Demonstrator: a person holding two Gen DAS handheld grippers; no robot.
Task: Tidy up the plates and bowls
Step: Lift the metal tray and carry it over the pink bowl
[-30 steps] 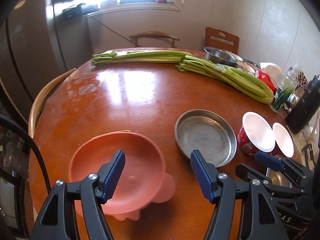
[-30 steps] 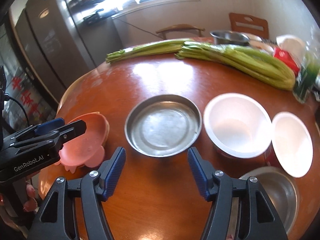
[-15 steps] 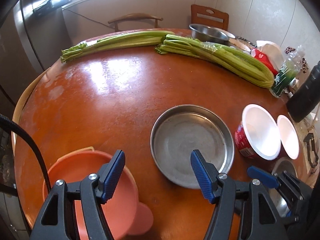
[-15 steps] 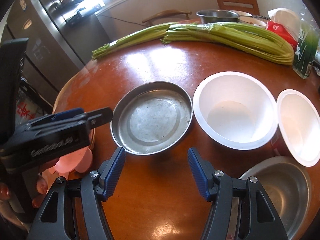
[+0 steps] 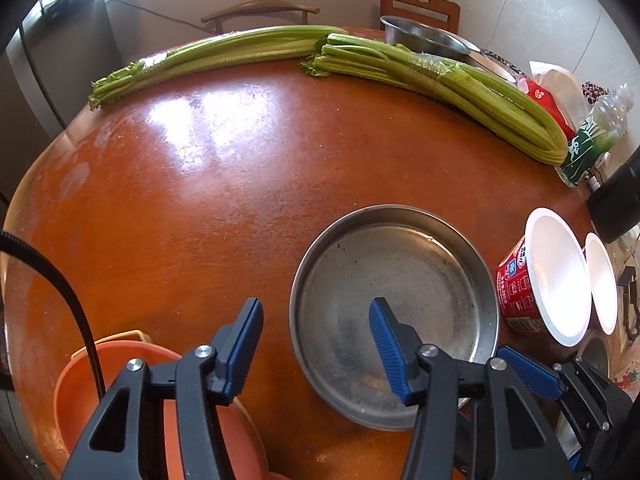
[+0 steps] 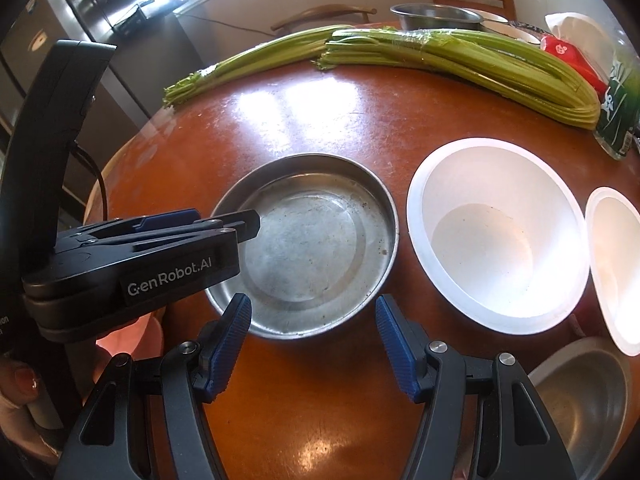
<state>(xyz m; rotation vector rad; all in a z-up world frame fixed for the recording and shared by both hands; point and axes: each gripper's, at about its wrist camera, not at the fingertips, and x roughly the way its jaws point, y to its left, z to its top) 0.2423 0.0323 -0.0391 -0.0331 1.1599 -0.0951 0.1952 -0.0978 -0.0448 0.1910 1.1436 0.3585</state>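
The left gripper (image 5: 316,326), jaws just narrowing yet empty, straddles the metal plate's (image 5: 420,280) left rim: thin, stiff, slippery, best pinched there. The right gripper (image 6: 314,338) hovers half-open, empty.

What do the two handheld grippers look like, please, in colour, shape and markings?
Both grippers, left and right, have black angular frames with triangular cut-outs, silver rivets and ribbed blue pads on the fingers. The left one's side reads "GenRobot.AI" in white, and a black cable trails from it.
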